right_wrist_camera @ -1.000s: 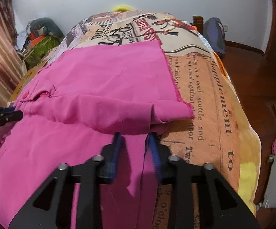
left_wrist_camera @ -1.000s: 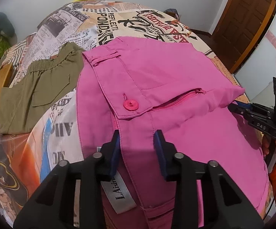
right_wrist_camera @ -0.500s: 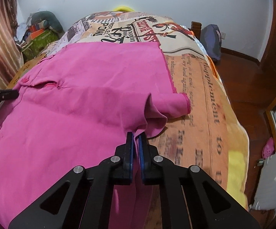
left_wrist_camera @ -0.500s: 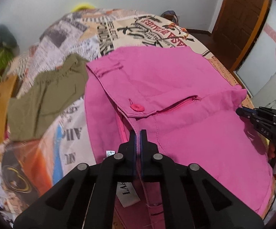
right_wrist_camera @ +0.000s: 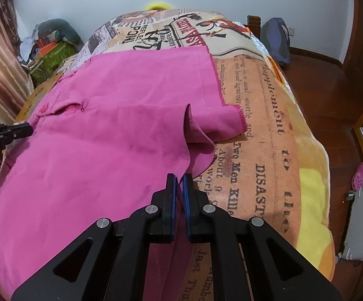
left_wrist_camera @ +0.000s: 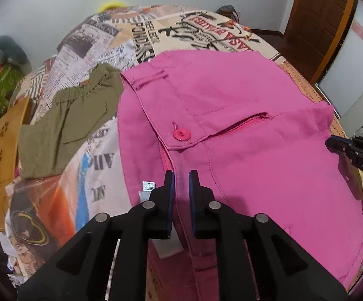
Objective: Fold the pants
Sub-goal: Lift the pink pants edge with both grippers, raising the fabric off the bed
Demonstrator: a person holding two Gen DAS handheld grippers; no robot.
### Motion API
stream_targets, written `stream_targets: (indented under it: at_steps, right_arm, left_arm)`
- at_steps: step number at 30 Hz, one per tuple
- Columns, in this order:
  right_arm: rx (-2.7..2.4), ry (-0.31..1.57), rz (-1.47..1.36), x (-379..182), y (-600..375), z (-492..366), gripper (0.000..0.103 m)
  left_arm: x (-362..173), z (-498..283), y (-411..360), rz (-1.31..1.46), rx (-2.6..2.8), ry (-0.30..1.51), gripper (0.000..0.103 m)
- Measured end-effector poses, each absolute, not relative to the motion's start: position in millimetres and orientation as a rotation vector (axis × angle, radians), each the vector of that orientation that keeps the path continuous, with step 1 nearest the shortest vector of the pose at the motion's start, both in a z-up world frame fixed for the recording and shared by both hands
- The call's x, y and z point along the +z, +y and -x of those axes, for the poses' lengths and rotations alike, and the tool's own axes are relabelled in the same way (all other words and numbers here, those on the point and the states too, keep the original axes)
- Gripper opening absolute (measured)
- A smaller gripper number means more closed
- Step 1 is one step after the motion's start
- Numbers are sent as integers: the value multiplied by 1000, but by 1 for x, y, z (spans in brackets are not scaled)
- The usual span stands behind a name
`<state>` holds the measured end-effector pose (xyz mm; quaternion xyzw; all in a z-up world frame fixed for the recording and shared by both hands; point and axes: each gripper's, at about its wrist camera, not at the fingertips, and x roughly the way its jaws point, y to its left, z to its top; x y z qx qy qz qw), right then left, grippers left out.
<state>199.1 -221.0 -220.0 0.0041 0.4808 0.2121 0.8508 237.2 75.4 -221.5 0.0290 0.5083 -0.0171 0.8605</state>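
Bed (right_wrist_camera: 276,135) w/ newsprint cover: both claws shut 0.5 s ago. Now left claw (left_wrist_camera: 180,175) narrowly parted astride pink pants (left_wrist_camera: 231,115) waistband, right claw (right_wrist_camera: 178,178) near-closed, pinching leg edge; grip loosening.

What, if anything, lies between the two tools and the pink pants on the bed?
Nothing visible does. The left tool straddles the waistband of the pink pants, and the right tool is nearly closed around fabric near the hem. The olive shorts lie off to the left.
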Motion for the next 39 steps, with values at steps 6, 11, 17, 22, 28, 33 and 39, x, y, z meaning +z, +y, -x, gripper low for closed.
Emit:
stream_targets:
  at_steps: [6,11,17,22,28,33,39]
  right_arm:
    - [421,939,-41,-193,-229,-209,23]
    - [392,892,-35,-188,-230,-231,40]
    - [388,919,-31,-205,-226,-264,40]
    - [417,997,-53,-232,-222,-284,42]
    - [446,989,1,-242,-212,-286,45]
    - [442,970,57,-241,-206,-283,23]
    - [435,961,146,-243,-199,-283,6]
  left_arm:
    - [-195,-244,87,-9,-24,998,41]
    - [-196,-266,94,9,-14,996,41]
    - [-217,-293,98,32,-22,1038,41]
    - [-238,-305,102,71,-26,1090,41]
    - [-244,-307,105,97,-27,1085,43]
    - [-243,-309,102,113,-25,1077,37]
    - [-240,-311,82,-11,-21,1050,6]
